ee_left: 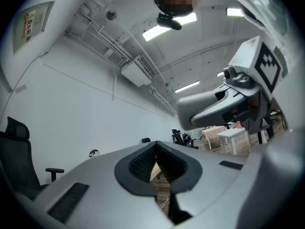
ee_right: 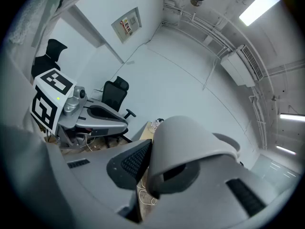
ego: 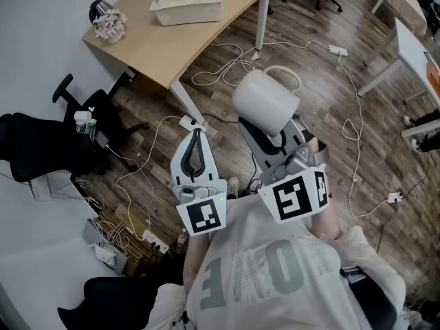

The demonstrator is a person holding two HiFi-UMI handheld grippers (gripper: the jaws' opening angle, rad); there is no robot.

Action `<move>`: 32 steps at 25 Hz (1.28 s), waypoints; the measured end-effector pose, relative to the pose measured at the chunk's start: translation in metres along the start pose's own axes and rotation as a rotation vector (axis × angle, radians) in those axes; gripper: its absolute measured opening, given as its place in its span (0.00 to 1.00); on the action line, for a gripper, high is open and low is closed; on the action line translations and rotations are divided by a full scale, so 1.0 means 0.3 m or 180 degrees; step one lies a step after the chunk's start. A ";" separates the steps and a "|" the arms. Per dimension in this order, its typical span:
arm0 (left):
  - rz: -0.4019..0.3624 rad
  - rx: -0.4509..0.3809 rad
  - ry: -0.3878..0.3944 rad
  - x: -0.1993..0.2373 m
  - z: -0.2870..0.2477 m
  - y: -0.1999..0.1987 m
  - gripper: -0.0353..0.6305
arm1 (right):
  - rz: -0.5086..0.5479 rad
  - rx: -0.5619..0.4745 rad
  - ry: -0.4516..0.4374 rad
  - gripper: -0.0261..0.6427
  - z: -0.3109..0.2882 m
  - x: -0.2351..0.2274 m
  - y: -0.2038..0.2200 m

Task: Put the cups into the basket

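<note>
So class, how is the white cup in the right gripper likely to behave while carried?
The cup looks rigid, probably keeping shape under the right gripper's pinch. Held by one wall only, its smooth side may slip or pivot.

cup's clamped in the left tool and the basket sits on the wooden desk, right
Not quite. The cup is clamped in the right tool, not the left. The right gripper view shows the cup's wall pinched between that tool's pads, while the left tool holds nothing. The basket does sit on the wooden desk.
</note>
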State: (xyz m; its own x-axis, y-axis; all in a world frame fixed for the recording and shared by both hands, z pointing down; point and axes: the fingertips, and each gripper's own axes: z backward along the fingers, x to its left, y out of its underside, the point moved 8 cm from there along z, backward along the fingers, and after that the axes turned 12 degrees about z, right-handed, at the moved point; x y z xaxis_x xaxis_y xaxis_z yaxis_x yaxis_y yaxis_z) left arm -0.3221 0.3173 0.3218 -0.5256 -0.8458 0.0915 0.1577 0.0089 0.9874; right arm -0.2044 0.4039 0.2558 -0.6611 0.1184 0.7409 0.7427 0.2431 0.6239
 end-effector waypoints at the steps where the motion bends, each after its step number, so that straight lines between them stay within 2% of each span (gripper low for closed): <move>1: -0.0003 -0.0006 0.0001 0.011 -0.004 -0.002 0.07 | 0.0009 0.0016 -0.0001 0.09 -0.011 0.003 0.001; 6: -0.0011 -0.0036 0.0012 0.071 -0.030 -0.021 0.07 | -0.0020 0.0116 -0.0028 0.09 -0.066 0.010 0.010; 11: -0.0079 -0.0043 -0.0038 0.158 -0.041 -0.044 0.07 | -0.0223 0.0041 -0.0147 0.09 -0.121 0.007 0.003; 18: -0.0015 -0.0150 -0.0269 0.373 -0.058 -0.075 0.07 | -0.0156 0.0106 -0.0166 0.09 -0.265 0.033 -0.036; 24: -0.0046 -0.0110 -0.0238 0.485 -0.094 -0.059 0.07 | -0.0148 0.0298 -0.0087 0.09 -0.356 0.059 -0.043; 28: -0.0004 -0.0144 -0.0193 0.512 -0.151 -0.058 0.07 | -0.0227 0.0384 -0.0062 0.09 -0.354 0.046 -0.015; 32: 0.0001 -0.0226 -0.0113 0.481 -0.245 -0.065 0.07 | -0.0265 0.0486 0.0025 0.09 -0.367 -0.012 0.072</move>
State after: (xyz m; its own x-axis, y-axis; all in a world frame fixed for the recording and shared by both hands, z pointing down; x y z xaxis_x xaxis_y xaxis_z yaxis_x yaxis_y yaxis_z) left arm -0.3395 0.1557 0.3064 -0.5547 -0.8263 0.0976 0.2161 -0.0299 0.9759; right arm -0.1743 0.3027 0.2939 -0.7184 0.0843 0.6905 0.6602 0.3952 0.6387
